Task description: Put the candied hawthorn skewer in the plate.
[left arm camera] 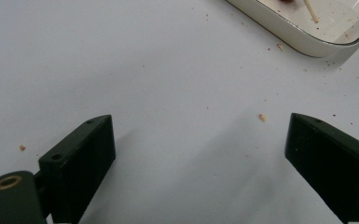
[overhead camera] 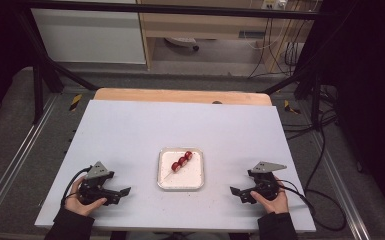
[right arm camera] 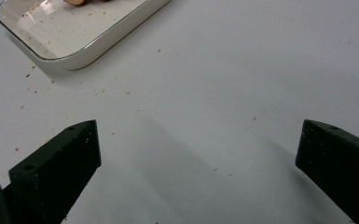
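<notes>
A white square tray (overhead camera: 194,181) sits in the middle of the table near the front. On it lies a wooden skewer with three red pieces (overhead camera: 181,161), slanting from upper right to lower left. My left gripper (overhead camera: 122,193) rests on the table to the tray's left, open, nothing between its fingers. My right gripper (overhead camera: 237,193) rests to the tray's right, also open and empty. The left gripper view has the tray's corner (left arm camera: 303,42) at top right with the skewer's bare tip (left arm camera: 310,11). In the right gripper view the tray (right arm camera: 81,49) lies at top left.
The table (overhead camera: 130,130) has a white top with a wooden strip (overhead camera: 180,96) along its far edge. Small crumbs (left arm camera: 262,117) are scattered around the tray. Black frame bars and cables stand beyond the table on the right.
</notes>
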Demonstrator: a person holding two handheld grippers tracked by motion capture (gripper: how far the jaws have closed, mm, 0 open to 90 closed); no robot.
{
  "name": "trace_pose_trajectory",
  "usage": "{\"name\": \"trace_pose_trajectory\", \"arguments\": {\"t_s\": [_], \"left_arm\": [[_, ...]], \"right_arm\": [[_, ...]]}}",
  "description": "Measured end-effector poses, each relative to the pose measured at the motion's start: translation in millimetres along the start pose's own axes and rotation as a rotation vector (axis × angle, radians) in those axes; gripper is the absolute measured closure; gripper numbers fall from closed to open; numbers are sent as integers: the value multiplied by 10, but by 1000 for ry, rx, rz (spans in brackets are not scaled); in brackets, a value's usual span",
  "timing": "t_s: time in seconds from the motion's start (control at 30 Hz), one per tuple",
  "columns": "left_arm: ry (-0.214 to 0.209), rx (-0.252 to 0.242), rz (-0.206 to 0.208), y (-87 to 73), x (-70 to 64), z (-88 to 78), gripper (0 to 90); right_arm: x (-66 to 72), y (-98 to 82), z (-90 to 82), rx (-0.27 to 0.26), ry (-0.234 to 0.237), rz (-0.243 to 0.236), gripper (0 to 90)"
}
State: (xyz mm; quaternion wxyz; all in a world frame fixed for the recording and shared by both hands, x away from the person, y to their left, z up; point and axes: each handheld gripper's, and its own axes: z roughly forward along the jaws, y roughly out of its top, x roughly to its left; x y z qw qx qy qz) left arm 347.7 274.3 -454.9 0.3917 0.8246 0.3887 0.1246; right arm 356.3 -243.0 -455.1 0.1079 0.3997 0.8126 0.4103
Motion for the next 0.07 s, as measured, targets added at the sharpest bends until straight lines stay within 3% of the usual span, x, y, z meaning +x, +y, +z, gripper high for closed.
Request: {"name": "trace_pose_trajectory", "arguments": {"t_s": [0.07], "left_arm": [[3, 2, 0, 0, -1, 0, 92]], "right_arm": [[1, 0, 1, 4, 1, 4, 4]]}}
